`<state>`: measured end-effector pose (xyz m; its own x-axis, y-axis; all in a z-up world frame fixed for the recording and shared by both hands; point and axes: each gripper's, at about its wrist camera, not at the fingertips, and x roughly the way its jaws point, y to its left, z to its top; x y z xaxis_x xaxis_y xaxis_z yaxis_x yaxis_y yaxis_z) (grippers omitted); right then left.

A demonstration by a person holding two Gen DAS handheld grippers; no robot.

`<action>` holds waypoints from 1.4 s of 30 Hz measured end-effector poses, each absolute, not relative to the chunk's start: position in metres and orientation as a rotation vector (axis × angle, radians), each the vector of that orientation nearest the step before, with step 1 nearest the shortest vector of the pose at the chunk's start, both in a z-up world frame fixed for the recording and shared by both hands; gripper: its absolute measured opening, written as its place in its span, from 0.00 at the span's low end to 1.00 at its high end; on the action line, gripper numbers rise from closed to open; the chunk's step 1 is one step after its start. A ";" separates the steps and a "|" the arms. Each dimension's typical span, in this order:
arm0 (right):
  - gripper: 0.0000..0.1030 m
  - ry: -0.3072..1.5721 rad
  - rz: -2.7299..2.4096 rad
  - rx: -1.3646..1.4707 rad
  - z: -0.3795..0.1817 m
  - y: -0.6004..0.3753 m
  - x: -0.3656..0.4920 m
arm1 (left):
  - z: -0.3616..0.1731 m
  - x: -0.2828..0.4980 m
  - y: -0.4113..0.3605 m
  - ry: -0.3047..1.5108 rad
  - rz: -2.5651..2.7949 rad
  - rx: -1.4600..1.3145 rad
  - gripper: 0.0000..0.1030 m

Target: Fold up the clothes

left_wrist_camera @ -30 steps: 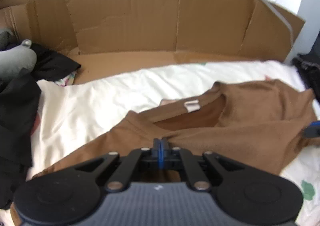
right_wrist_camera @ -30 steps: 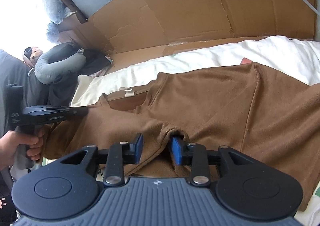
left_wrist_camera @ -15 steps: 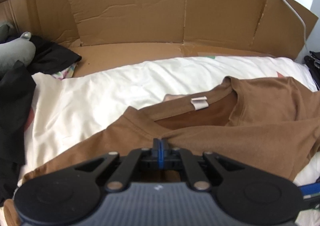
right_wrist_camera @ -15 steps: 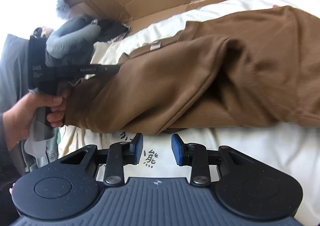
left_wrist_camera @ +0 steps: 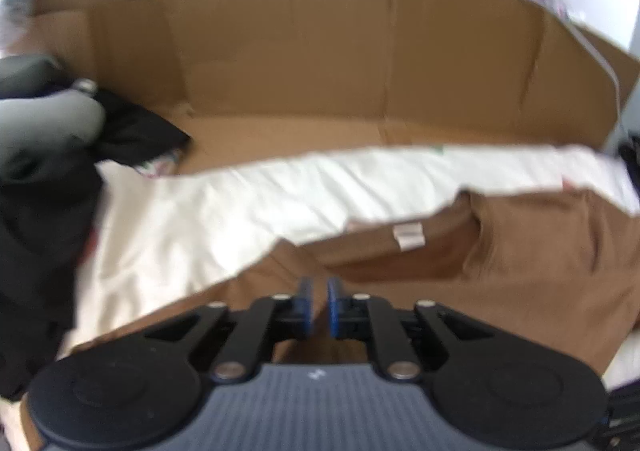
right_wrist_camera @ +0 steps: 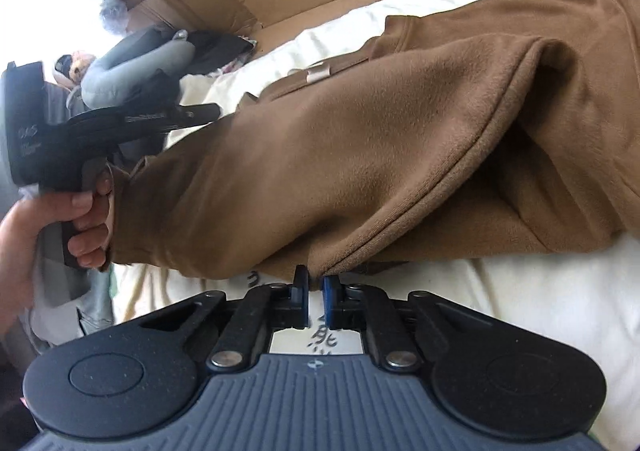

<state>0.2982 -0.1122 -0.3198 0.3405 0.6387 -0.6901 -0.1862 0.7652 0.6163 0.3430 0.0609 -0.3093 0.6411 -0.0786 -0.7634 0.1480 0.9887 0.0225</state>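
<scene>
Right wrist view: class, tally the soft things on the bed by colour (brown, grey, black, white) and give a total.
Brown: 1, the shirt
Grey: 1, the neck pillow
Black: 1, the cloth heap
White: 1, the sheet
Total: 4

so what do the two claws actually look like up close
Both match: the left claw and right claw have black linkage arms with silver pivot pins, blue pads on the fingers, two round black discs and a ribbed dark grey base. Seen side-on, the left one has a black body with faint lettering, gripped by a hand; no sleeve shows.
</scene>
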 end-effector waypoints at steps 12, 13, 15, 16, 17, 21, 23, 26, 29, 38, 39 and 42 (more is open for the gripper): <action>0.02 1.074 0.615 0.615 -0.275 -0.120 0.282 | -0.269 0.219 0.096 0.779 -0.024 -0.166 0.43; 0.02 1.072 0.621 0.617 -0.272 -0.120 0.280 | -0.273 0.209 0.098 0.794 -0.016 -0.184 0.44; 0.02 1.069 0.636 0.623 -0.266 -0.122 0.275 | -0.283 0.194 0.099 0.827 -0.015 -0.194 0.44; 0.02 1.066 0.650 0.620 -0.262 -0.122 0.273 | -0.289 0.188 0.100 0.847 -0.016 -0.196 0.44; 0.02 1.062 0.662 0.611 -0.258 -0.123 0.270 | -0.296 0.185 0.101 0.869 -0.014 -0.202 0.44; 0.02 1.061 0.679 0.584 -0.244 -0.130 0.262 | -0.312 0.182 0.110 0.926 0.001 -0.222 0.45; 0.02 1.062 0.682 0.579 -0.239 -0.137 0.258 | -0.318 0.184 0.113 0.945 0.006 -0.232 0.49; 0.02 1.062 0.692 0.564 -0.230 -0.146 0.252 | -0.325 0.185 0.113 0.951 0.007 -0.218 0.52; 0.02 1.061 0.712 0.537 -0.221 -0.154 0.246 | -0.335 0.190 0.116 0.966 0.015 -0.227 0.53; 0.02 1.067 0.737 0.464 -0.190 -0.188 0.230 | -0.341 0.198 0.145 0.921 0.143 -0.251 0.65; 0.02 1.065 0.743 0.456 -0.185 -0.192 0.229 | -0.341 0.198 0.149 0.921 0.154 -0.253 0.66; 0.02 1.053 0.759 0.434 -0.171 -0.205 0.225 | -0.340 0.197 0.155 0.917 0.162 -0.232 0.74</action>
<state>0.2248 -0.2046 -0.1705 0.2811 0.7381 -0.6134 -0.3479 0.6741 0.6516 0.1974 0.1554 -0.3401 0.5984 0.0393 -0.8003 -0.2367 0.9629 -0.1297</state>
